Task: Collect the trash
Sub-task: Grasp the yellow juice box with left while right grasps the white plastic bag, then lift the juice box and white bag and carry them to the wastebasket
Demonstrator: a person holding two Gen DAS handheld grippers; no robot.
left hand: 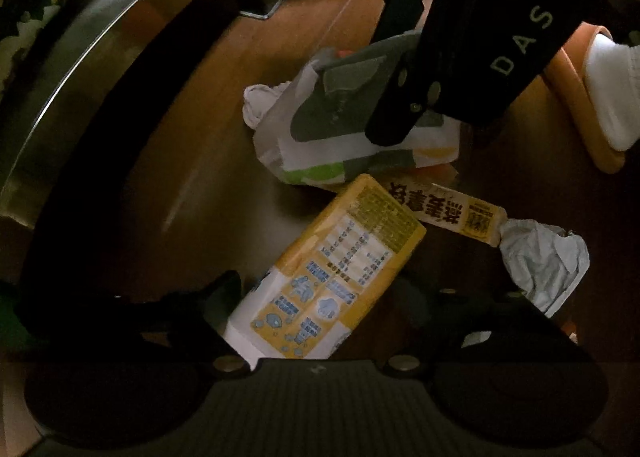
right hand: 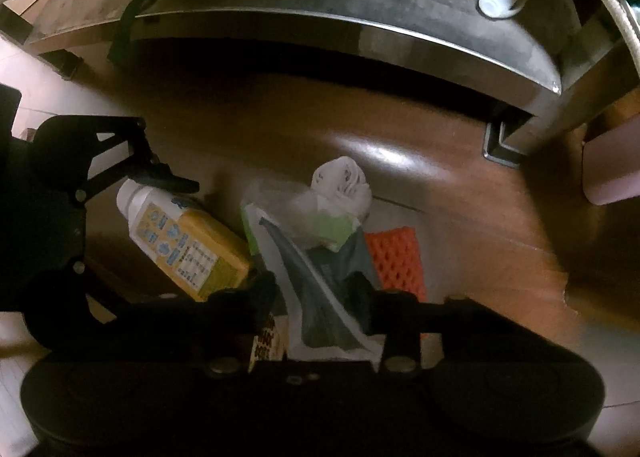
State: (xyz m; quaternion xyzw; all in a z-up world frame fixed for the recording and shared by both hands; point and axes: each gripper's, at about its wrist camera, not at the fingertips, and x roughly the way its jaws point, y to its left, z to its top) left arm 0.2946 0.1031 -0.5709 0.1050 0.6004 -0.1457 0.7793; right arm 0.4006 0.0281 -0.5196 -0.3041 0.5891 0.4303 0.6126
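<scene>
A yellow and white packet (left hand: pixel 332 273) lies on the brown floor between the fingers of my left gripper (left hand: pixel 320 289), which is closed on it; it also shows in the right wrist view (right hand: pixel 184 237). My right gripper (right hand: pixel 320 293) is closed on a white, grey and green plastic bag (right hand: pixel 316 281), which the left wrist view (left hand: pixel 340 125) shows under the right gripper's body. A crumpled white tissue (left hand: pixel 544 261) and a yellow printed wrapper (left hand: pixel 452 213) lie to the right. A white knotted wad (right hand: pixel 344 181) sits at the bag's far end. An orange mesh piece (right hand: pixel 396 257) lies beside the bag.
A metal table edge (right hand: pixel 360 37) and leg (right hand: pixel 532 129) stand over the floor behind the trash. A foot in a white sock and orange slipper (left hand: pixel 592 97) is at the right. A pink container (right hand: pixel 612 169) sits at the far right.
</scene>
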